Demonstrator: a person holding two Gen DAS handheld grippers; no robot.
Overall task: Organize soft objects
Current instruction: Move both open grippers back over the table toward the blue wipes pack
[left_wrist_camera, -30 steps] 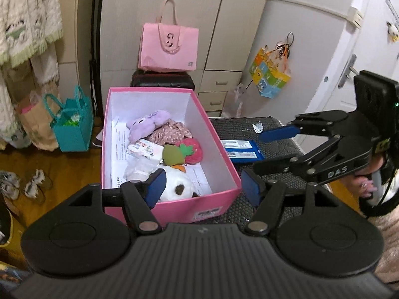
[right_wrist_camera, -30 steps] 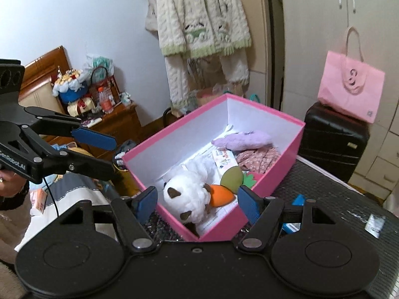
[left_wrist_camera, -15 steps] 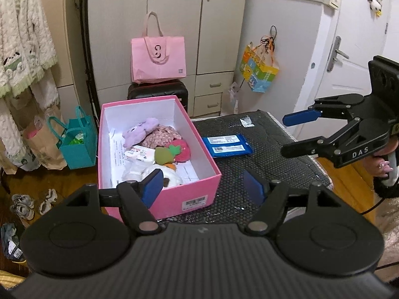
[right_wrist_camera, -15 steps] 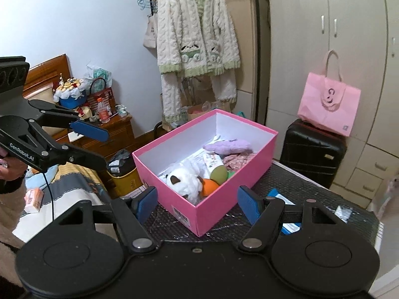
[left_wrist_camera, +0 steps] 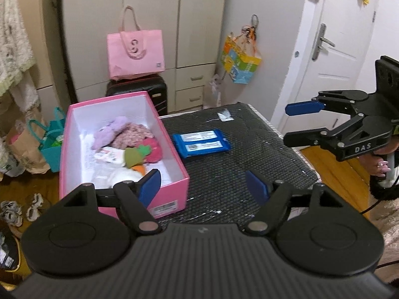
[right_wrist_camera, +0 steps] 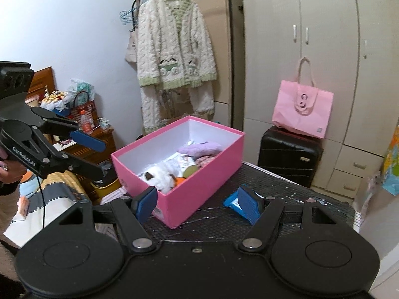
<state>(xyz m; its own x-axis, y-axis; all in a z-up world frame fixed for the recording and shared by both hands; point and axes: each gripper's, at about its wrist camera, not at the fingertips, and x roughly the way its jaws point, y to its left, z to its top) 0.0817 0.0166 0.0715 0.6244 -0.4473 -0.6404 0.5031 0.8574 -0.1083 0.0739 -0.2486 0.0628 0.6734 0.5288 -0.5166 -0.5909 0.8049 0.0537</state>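
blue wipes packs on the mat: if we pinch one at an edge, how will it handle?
The blue packs look like flat film pouches, so an edge pinch would probably let one sag. The glossy wrapper may slip between the pads. They lie flat on the black mat, so rolling or tipping seems unlikely.

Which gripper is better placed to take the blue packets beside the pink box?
Probably the right gripper: it hangs open off the table side nearest the blue packets. The left gripper, also open, faces the pink box corner.

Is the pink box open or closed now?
Open. The pink box has no lid on it, and the soft toys inside are visible from above.
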